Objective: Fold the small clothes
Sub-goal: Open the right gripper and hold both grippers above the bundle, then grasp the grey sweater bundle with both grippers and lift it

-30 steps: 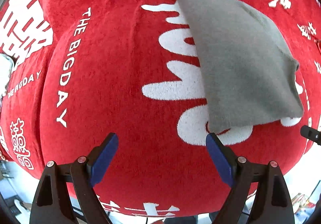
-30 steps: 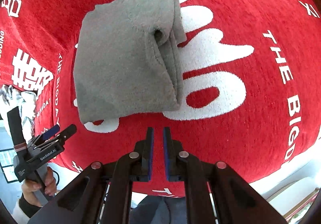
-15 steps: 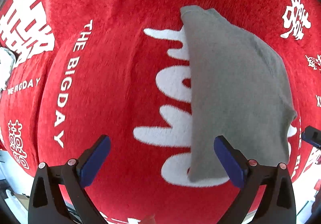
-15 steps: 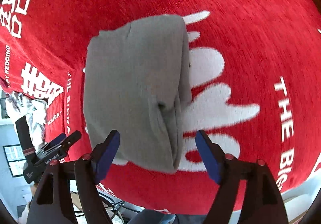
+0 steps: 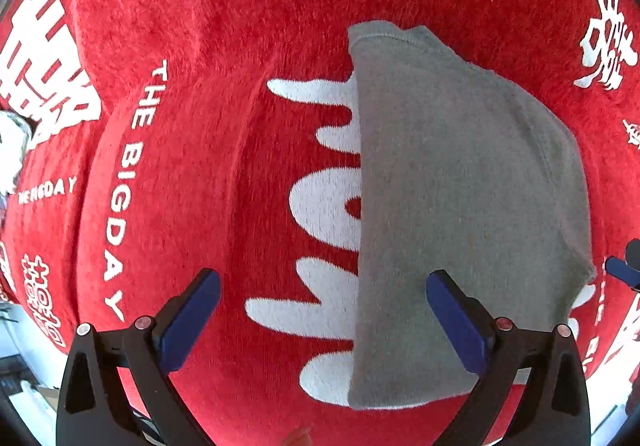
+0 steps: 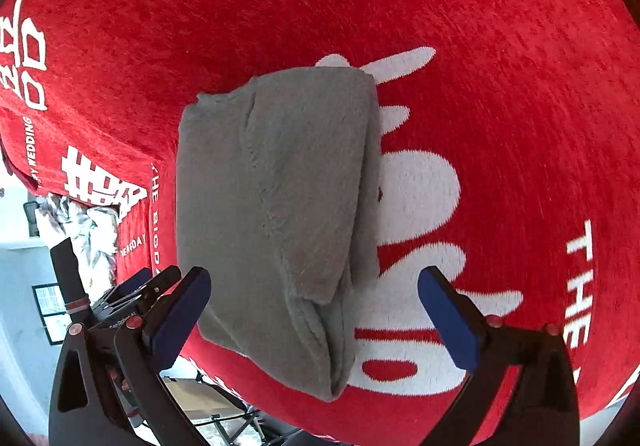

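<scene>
Hovering over the cloth, the left gripper (image 5: 322, 320) points straight down with its blue pads (image 5: 188, 320) spread wide and nothing between them; its right pad overlaps the garment's near left part in view, but whether it touches I cannot tell. The right gripper (image 6: 314, 320) comes in at a slant, its jaws opening, with the near end of the garment lying between the pads and no pad pressing on it.

That garment (image 5: 460, 214), a grey fleecy piece, lies folded into a thick oblong on the red cloth (image 5: 224, 26), near its front edge. In the right wrist view its layered open ends (image 6: 320, 326) face the gripper, so both tools seem placed at the near end and the left side to take hold for another fold or to square the bundle up.

White print on the cloth reads "THE BIGDAY" (image 5: 126, 186) along a curve, and "WEDDING" (image 6: 27, 144) at the left edge, beside large white characters (image 5: 608, 38) I cannot read. Beyond the left edge a crumpled pale heap (image 6: 86, 230) lies lower down.
</scene>
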